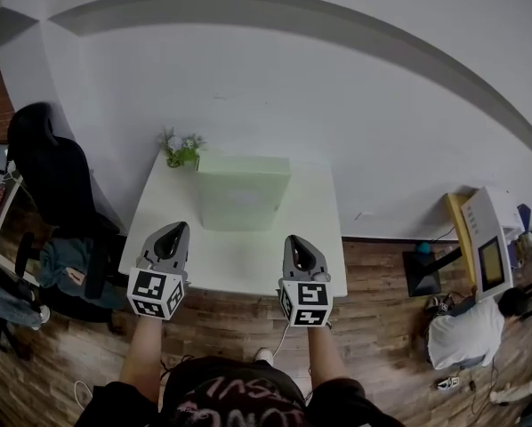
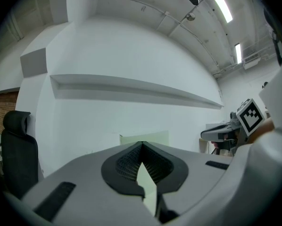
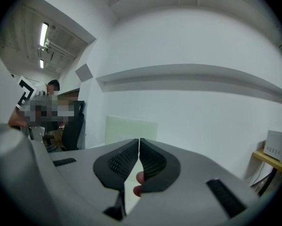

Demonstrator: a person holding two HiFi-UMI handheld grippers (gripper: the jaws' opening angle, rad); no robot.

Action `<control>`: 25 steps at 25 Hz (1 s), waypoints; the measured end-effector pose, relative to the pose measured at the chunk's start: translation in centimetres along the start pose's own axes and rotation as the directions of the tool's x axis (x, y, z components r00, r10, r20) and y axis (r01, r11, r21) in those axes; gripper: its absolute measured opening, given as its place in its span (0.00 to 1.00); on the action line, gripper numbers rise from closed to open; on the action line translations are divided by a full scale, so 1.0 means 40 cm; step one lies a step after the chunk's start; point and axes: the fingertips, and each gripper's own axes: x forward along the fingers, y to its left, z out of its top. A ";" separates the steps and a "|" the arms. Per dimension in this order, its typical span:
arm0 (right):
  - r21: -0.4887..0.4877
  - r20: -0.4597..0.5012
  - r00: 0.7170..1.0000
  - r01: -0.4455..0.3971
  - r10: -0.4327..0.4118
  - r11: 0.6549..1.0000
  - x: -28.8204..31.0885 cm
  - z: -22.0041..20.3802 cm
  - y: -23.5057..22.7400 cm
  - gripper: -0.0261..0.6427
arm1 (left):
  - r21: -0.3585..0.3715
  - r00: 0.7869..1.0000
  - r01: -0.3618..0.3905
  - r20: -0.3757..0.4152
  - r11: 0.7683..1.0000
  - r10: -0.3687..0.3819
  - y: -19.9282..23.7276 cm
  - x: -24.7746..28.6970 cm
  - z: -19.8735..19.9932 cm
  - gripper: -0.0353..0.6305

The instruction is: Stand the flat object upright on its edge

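Note:
A pale green flat board [image 1: 244, 192] stands upright on its edge at the back of the white table [image 1: 239, 261], close to the wall. It shows as a standing panel ahead of the jaws in the left gripper view [image 2: 145, 138] and in the right gripper view [image 3: 130, 131]. My left gripper [image 1: 171, 230] hovers over the table's near left part, shut with nothing between its jaws [image 2: 141, 143]. At the near right my right gripper [image 1: 299, 240] is also shut and empty [image 3: 139, 139]. Both are well short of the board and touch nothing.
A small green plant [image 1: 181, 149] sits at the table's back left corner, next to the board. A black office chair [image 1: 48, 172] stands left of the table. At the right are a yellow stand with a device [image 1: 484, 238] and a person [image 1: 466, 332] low on the wooden floor.

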 end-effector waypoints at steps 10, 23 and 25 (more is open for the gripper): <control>0.020 0.021 1.000 -0.011 0.010 1.000 -0.031 -0.004 -0.064 0.08 | 0.000 0.999 -0.046 0.005 0.999 0.046 -0.052 0.006 0.021 0.07; 0.014 0.036 0.999 -0.027 0.026 1.000 -0.046 0.009 -0.071 0.08 | 0.008 0.996 -0.087 -0.006 0.996 0.087 -0.058 -0.031 0.025 0.07; 0.012 0.033 0.999 -0.030 0.029 0.999 -0.047 0.005 -0.068 0.08 | 0.013 0.996 -0.084 -0.013 0.996 0.084 -0.061 -0.034 0.020 0.07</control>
